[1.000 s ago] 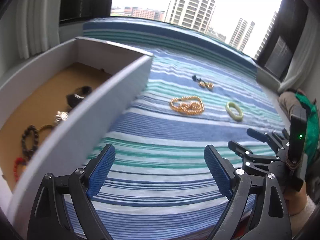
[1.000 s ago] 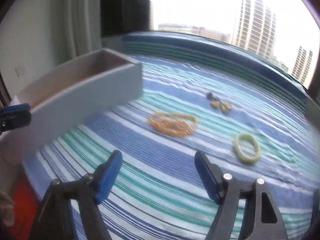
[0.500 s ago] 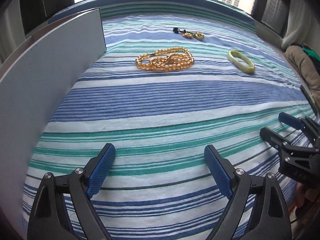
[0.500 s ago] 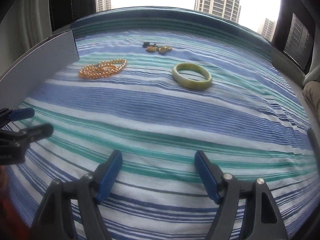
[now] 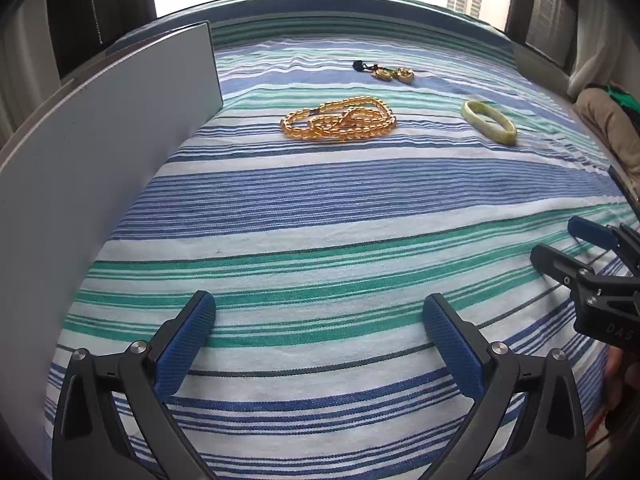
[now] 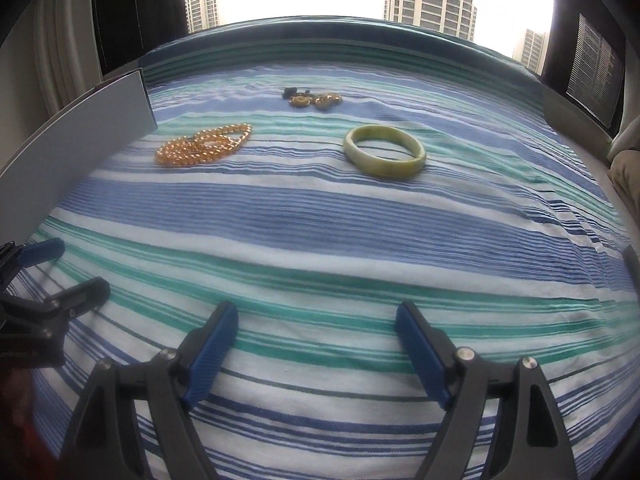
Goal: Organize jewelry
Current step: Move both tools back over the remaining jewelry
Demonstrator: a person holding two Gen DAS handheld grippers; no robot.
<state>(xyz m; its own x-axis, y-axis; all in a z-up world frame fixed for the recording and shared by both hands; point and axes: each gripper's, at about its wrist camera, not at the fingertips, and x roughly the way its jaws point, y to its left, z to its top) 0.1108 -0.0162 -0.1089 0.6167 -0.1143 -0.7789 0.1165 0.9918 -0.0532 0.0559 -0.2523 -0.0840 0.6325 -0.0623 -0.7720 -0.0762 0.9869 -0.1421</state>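
Note:
An amber bead necklace [image 5: 339, 124] [image 6: 204, 146] lies on the striped cloth, far ahead. A pale green bangle [image 5: 489, 122] [image 6: 384, 152] lies to its right. A small cluster of gold and dark trinkets [image 5: 386, 72] [image 6: 314, 99] lies behind them. The grey box [image 5: 100, 152] [image 6: 80, 140] stands at the left; its inside is hidden. My left gripper [image 5: 318, 320] is open and empty, low over the cloth near the front. My right gripper [image 6: 316, 334] is open and empty too, and also shows in the left wrist view [image 5: 568, 246].
The striped cloth [image 5: 320, 208] covers a wide ledge by a window. A beige and green bundle [image 5: 608, 120] lies at the far right edge. Dark curtains hang at both sides.
Both grippers have dropped low and turned right, away from the box, so its inside is out of sight. The jewelry now lies straight ahead. Both stay open.

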